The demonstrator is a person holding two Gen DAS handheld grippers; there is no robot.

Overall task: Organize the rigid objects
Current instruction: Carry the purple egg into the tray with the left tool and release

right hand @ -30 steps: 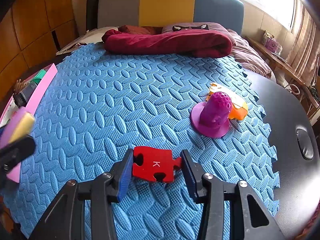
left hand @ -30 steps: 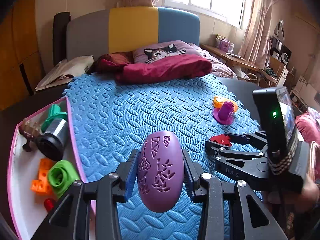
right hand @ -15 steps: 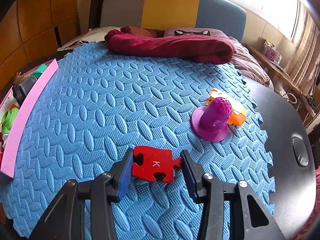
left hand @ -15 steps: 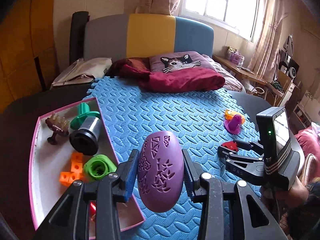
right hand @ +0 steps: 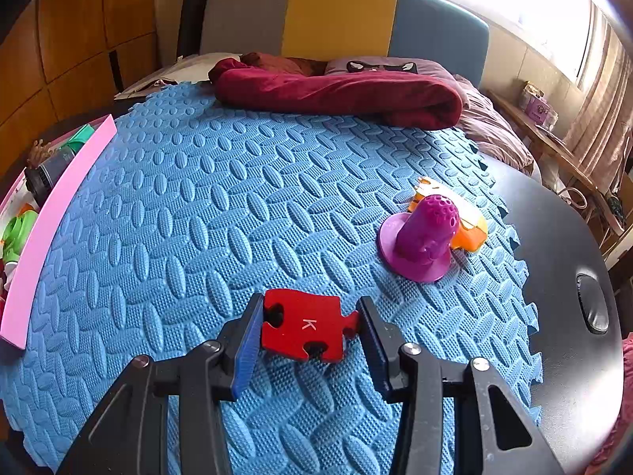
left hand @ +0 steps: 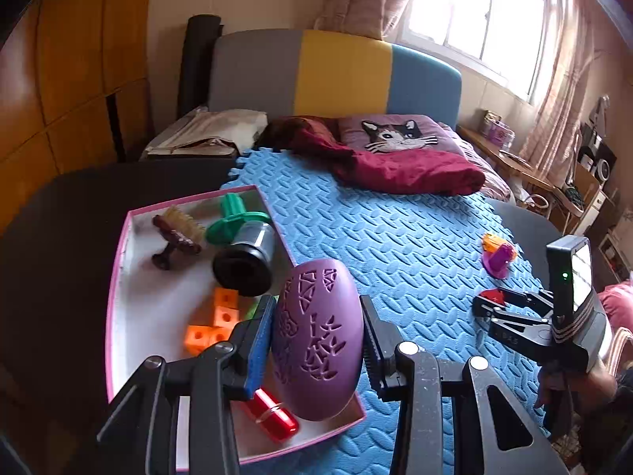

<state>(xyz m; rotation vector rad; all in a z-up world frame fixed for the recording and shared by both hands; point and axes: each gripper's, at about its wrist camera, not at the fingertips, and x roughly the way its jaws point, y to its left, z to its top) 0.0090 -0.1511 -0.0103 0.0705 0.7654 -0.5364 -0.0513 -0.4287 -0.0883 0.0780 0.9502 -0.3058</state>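
Observation:
My left gripper (left hand: 314, 340) is shut on a purple egg-shaped shell (left hand: 316, 340) with cut-out patterns and holds it above the near right corner of the pink-rimmed tray (left hand: 118, 245). My right gripper (right hand: 308, 330) is shut on a red puzzle piece (right hand: 302, 326) marked K, just above the blue foam mat (right hand: 198, 206). The right gripper also shows in the left wrist view (left hand: 490, 303), at the right. A purple perforated cone toy (right hand: 421, 237) and an orange piece (right hand: 469, 229) lie on the mat ahead to the right.
The tray holds a brown brush (left hand: 176, 235), a green-capped black cylinder (left hand: 245, 253), orange cubes (left hand: 215, 322) and a red cylinder (left hand: 271, 415). A dark red blanket (right hand: 336, 91) and a cat pillow (left hand: 395, 136) lie at the mat's far end. The black table edge (right hand: 573, 277) runs along the right.
My left gripper has swung left with the purple shell, from over the mat to over the tray. The right gripper has barely moved with the red piece.

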